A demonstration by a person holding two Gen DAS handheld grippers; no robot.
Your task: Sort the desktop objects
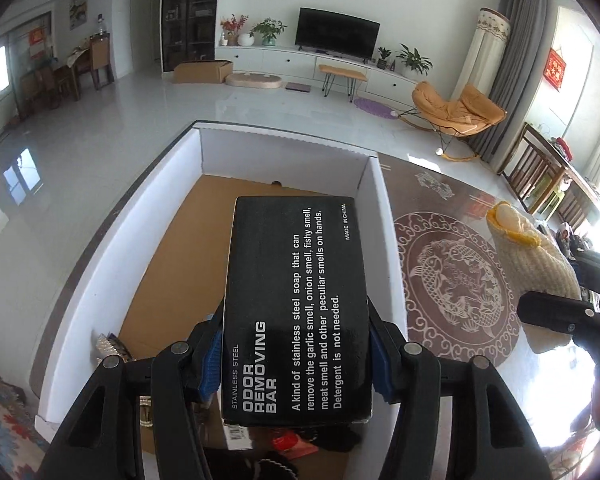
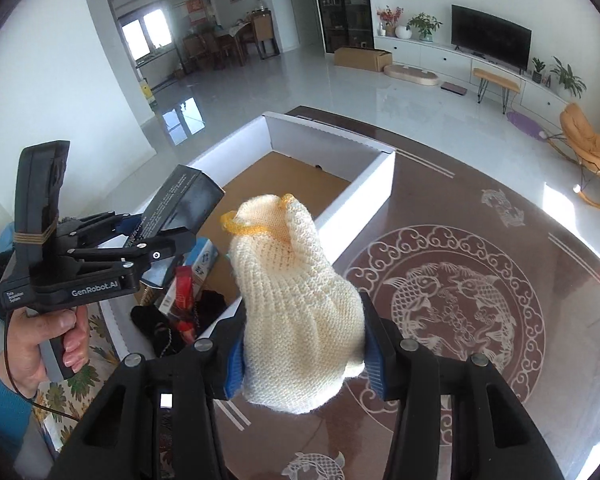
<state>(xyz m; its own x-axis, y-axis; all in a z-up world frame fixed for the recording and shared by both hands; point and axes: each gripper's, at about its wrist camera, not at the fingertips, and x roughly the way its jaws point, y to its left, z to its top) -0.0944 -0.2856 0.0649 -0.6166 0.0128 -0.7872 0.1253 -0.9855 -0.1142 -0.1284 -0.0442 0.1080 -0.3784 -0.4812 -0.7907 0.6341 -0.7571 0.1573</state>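
Below and ahead of both hand-held grippers sits the white cardboard box [image 1: 172, 236], its brown floor mostly bare at the far end, while a red packet [image 2: 185, 280], a black cloth item [image 2: 156, 326] and other small things, hard to make out, already lie at the end nearest the person. So sorting looks partly done, with two pieces in the air and yet to be placed. The patterned bench [image 2: 460, 288] to the right of the box shows no loose objects in either view. The left hand-held gripper [image 1: 296, 360] is clamped on a black carton [image 1: 296, 308] above the box; it reads "STAINLESS STEEL ODOR REMOVING BAR" and "MADE IN CHINA". The right hand-held gripper [image 2: 304, 364] squeezes a cream knitted glove [image 2: 296, 300] over the box's right wall. The left tool's body is marked "GenRobot.AI".
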